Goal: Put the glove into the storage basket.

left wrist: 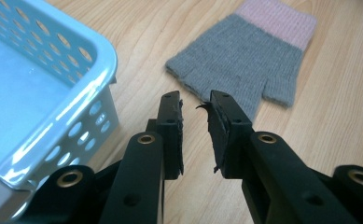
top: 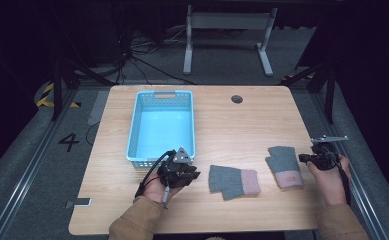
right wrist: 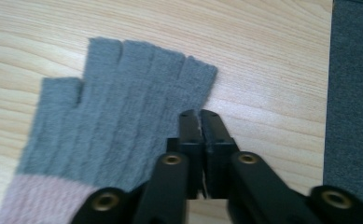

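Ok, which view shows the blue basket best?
The high view: the whole blue basket shows, open and with nothing inside. The left gripper view catches just one near corner; the right gripper view looks at a glove.

Glossy perforated plastic basket (left wrist: 83, 100), matt knit gloves (left wrist: 249, 60), smooth wood-grain table (top: 242, 125), black matt tongs (left wrist: 195, 133).

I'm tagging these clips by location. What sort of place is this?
Likely a lab or studio set up for recording, not a home: a lone wooden table on grey carpet, loose cables on the floor, hazard tape and a painted 4 beside it.

"4" on floor (top: 68, 142).
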### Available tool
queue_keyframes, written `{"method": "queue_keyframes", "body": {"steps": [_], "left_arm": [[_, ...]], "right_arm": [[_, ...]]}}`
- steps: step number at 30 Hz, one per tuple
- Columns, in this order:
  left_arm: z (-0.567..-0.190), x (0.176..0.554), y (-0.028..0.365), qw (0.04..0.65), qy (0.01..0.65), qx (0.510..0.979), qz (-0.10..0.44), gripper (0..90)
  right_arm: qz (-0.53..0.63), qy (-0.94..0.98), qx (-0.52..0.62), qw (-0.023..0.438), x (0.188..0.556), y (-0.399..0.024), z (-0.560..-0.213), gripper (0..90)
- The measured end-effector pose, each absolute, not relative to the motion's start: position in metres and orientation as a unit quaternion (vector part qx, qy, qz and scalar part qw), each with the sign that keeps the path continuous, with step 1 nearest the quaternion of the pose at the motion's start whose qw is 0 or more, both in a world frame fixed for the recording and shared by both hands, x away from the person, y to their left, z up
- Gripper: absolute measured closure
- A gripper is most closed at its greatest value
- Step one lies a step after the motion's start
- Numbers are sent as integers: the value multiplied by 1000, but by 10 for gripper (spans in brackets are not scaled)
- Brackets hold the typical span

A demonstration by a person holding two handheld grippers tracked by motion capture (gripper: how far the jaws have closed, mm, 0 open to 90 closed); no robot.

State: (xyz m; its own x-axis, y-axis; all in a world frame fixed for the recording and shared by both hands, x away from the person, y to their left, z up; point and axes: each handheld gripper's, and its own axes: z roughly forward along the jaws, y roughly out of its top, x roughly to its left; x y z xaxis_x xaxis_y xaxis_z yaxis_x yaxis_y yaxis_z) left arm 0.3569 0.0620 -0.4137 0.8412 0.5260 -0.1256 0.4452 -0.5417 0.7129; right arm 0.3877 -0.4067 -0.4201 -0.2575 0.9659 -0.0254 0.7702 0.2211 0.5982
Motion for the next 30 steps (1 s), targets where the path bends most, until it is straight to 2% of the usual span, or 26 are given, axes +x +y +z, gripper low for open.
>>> {"method": "queue_keyframes", "body": {"steps": [3, 9, 13, 30], "left_arm": [[-411, 355, 63, 391, 274, 877, 53, 737], [-409, 354, 65, 395, 273, 876, 52, 721], [-409, 354, 62, 397, 270, 876, 53, 715], [-411, 356, 61, 393, 270, 877, 49, 716]], "right_arm": [[252, 756, 572, 197, 383, -404, -415, 802], [270, 757, 572, 162, 380, -395, -414, 591], [275, 755, 575, 150, 378, -390, -415, 533], [239, 774, 575, 117, 379, -369, -427, 450]]}}
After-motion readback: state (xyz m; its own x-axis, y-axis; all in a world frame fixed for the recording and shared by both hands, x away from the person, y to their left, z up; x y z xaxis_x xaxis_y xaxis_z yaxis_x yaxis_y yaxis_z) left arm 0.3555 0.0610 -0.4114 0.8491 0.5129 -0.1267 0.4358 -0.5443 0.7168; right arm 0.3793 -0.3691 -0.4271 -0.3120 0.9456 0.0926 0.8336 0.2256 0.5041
